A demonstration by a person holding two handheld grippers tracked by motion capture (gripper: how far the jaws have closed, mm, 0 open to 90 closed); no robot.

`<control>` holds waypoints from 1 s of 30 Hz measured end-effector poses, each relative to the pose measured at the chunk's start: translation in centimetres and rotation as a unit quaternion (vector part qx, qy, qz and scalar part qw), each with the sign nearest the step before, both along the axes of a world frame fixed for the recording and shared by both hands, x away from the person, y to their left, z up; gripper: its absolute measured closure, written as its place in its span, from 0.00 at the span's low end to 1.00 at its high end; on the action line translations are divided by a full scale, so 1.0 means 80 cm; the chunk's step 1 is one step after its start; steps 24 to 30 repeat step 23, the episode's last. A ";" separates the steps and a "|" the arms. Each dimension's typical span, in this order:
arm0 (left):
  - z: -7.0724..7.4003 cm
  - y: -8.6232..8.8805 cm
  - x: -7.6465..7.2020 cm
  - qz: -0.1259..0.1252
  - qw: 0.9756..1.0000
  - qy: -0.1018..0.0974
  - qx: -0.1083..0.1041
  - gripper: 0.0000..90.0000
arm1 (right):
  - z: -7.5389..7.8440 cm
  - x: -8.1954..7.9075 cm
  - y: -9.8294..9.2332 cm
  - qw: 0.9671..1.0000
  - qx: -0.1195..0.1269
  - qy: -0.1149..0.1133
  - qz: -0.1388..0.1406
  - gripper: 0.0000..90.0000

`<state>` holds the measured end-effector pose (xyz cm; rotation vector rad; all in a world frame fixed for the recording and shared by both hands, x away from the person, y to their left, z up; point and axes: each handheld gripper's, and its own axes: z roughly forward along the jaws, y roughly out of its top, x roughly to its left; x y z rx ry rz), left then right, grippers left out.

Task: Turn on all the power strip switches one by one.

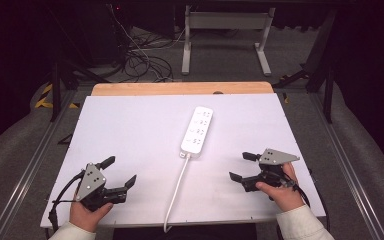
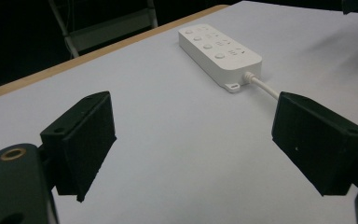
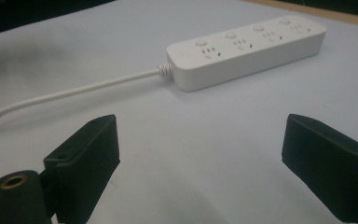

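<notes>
One white table (image 1: 130, 130), the largest item, rectangular, with a strip of bare wood along its far edge; dark floor, cables and a grey frame stand beyond it.

One white power strip (image 1: 197, 130), four sockets with a round button beside each, lying flat a little right of the table's middle, its long axis running away from the person. In the left gripper view the power strip (image 2: 219, 51) sits ahead and to the right; in the right gripper view the power strip (image 3: 247, 46) lies across the upper frame.

One white cord (image 1: 176, 190), leaving the strip's near end and running to the near table edge, where it drops over. It passes between the two grippers.

One left gripper (image 1: 119, 172), held in a hand at the near left corner, jaws spread wide with nothing between them, resting low by the table and pointed toward the strip.

One right gripper (image 1: 243, 166), held at the near right, jaws likewise spread and empty, just right of the cord and nearer the strip.

Step in hand, by my judgement: the approach, nothing grasped yet. The next move calls for carrying one gripper forward to the strip or its cord and lining its jaws across the narrow side before closing.
</notes>
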<state>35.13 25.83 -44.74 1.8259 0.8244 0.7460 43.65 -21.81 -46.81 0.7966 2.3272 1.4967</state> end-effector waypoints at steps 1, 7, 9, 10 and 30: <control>-0.001 0.000 0.000 0.000 1.000 0.000 -0.001 0.15 | -0.003 -0.001 -0.001 1.000 -0.003 0.002 -0.001 0.13; -0.005 0.000 0.002 -0.003 1.000 0.009 0.011 0.15 | -0.024 -0.008 -0.002 1.000 -0.006 0.005 -0.014 0.14; -0.007 0.000 0.003 -0.003 1.000 0.014 0.011 0.15 | -0.028 -0.011 -0.001 1.000 -0.011 0.009 -0.009 0.14; -0.007 0.000 0.004 -0.003 1.000 0.015 0.010 0.15 | -0.029 -0.012 -0.001 1.000 -0.017 0.008 -0.006 0.14; -0.013 -0.002 0.007 0.003 1.000 -0.004 0.007 0.16 | -0.020 -0.009 -0.005 1.000 -0.028 -0.011 -0.009 0.09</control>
